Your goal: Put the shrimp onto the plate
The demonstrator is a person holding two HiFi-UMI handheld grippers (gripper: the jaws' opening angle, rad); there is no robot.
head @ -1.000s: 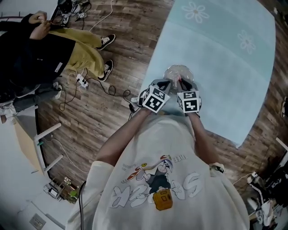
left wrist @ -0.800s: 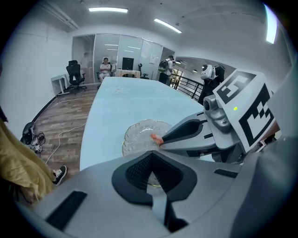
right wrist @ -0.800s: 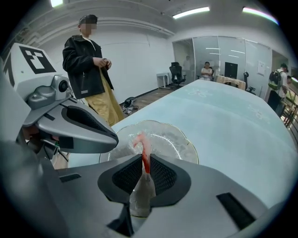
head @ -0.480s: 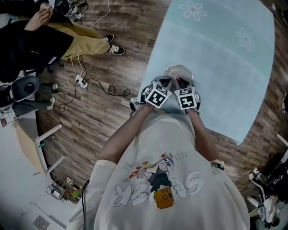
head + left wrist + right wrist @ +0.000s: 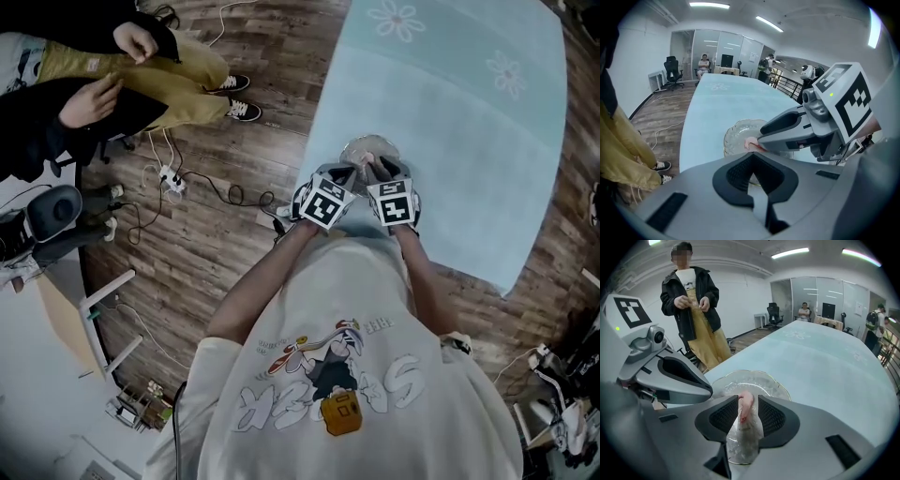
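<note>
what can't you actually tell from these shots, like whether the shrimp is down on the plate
- Right gripper view: the right gripper has just been opening, with the shrimp between its jaws. Whether the shrimp touches the plate or sits above it cannot be told.
- Left gripper view: the right gripper covers most of the shrimp.
- Head view: the shrimp is too small to make out.

Pale pink with a red tip, the shrimp [image 5: 746, 404] sits over a clear glass plate [image 5: 761, 382] with a thin gold rim. The tablecloth [image 5: 450, 122] is pale mint with 2 white daisies, the floor [image 5: 216, 234] dark brown planks, and a bystander's trousers [image 5: 178, 70] mustard yellow.
</note>
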